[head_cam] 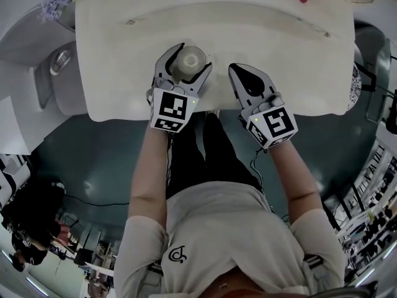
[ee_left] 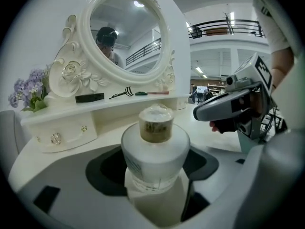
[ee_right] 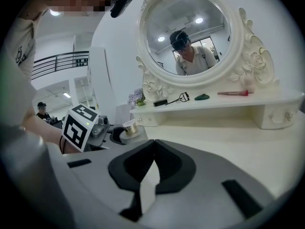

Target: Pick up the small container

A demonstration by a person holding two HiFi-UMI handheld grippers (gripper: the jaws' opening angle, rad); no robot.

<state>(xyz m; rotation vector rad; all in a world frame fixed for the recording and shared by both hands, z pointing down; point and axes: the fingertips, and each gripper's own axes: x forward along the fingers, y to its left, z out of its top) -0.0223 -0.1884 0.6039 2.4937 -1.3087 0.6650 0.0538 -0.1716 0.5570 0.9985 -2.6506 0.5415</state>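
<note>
The small container (head_cam: 189, 59) is a white round jar with a gold-banded cap, standing on the white vanity top (head_cam: 124, 73) near its front edge. My left gripper (head_cam: 195, 55) has a jaw on each side of it. In the left gripper view the jar (ee_left: 155, 149) fills the space in my left gripper (ee_left: 152, 163), with a strip of dark pad showing on either side; I see no firm press. My right gripper (head_cam: 236, 70) lies on the table just right of the jar, shut and empty. Its own view shows the pads (ee_right: 164, 168) meeting and the jar (ee_right: 129, 126) off to the left.
An ornate oval mirror (ee_left: 125, 30) stands behind a raised shelf (ee_right: 267, 99) that carries a black lash curler (ee_right: 177, 98), a green item (ee_right: 202, 97) and a red brush (ee_right: 232, 93). Purple flowers (ee_left: 28, 92) sit at the far left. The table's front edge (head_cam: 124, 115) runs just behind both grippers.
</note>
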